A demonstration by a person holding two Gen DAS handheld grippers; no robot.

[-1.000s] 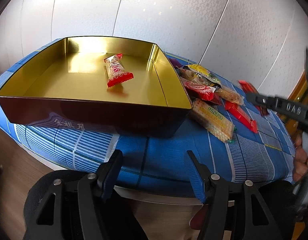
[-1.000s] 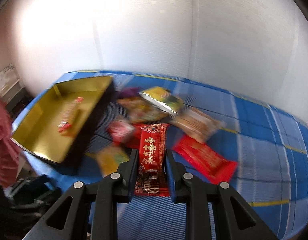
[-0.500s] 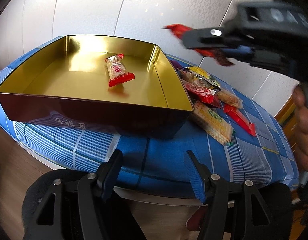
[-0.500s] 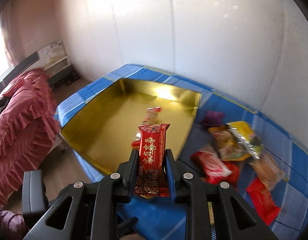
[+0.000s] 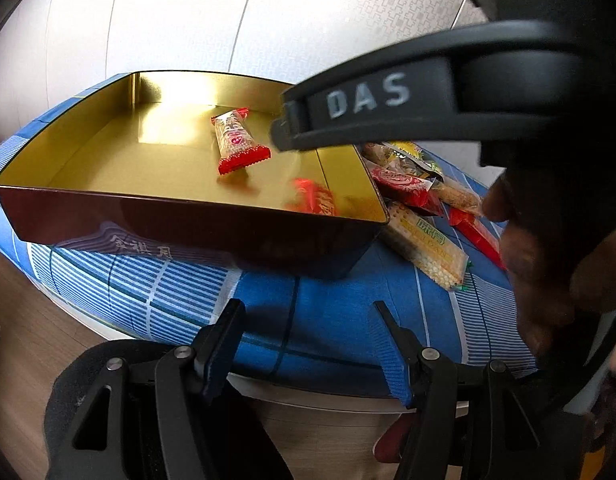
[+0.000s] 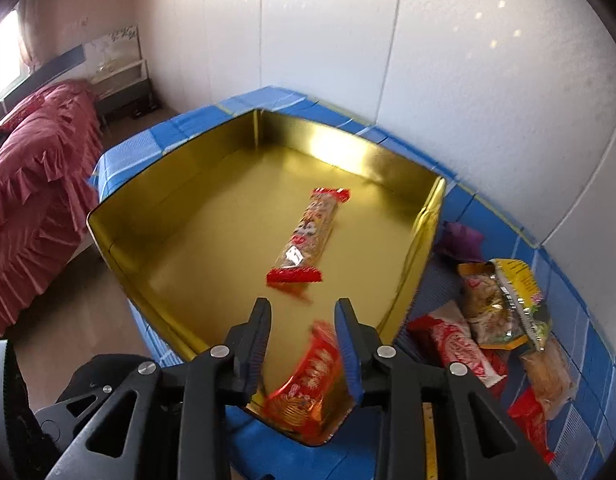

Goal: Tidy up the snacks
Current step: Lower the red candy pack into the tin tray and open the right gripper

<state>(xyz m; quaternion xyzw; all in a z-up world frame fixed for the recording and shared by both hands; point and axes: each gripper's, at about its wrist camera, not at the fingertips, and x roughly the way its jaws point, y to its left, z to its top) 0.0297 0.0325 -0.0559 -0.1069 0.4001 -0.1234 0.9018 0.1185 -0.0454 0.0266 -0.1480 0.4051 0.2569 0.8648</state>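
Observation:
A gold-lined tin box (image 5: 108, 152) (image 6: 180, 216) sits on the blue checked tablecloth. A clear snack bar with red ends (image 5: 238, 142) (image 6: 308, 236) lies in it. My right gripper (image 6: 304, 312) is open above the box's near corner. A red-and-gold snack pack (image 6: 306, 384) (image 5: 313, 198) is blurred below its fingers, loose inside the box. My left gripper (image 5: 308, 320) is open and empty, low in front of the table's edge. The right gripper's body hangs over the box's right side in the left wrist view.
Several loose snack packs (image 5: 423, 216) (image 6: 503, 320) lie on the cloth right of the box. A wall stands close behind the table. A bed with a red cover (image 6: 32, 152) is off to the left, and a black chair (image 5: 120, 400) is below the left gripper.
My right gripper carried the red-and-gold pack from the snack pile over the box, then opened. The pack has dropped out of its fingers into the box. The left gripper has stayed put.

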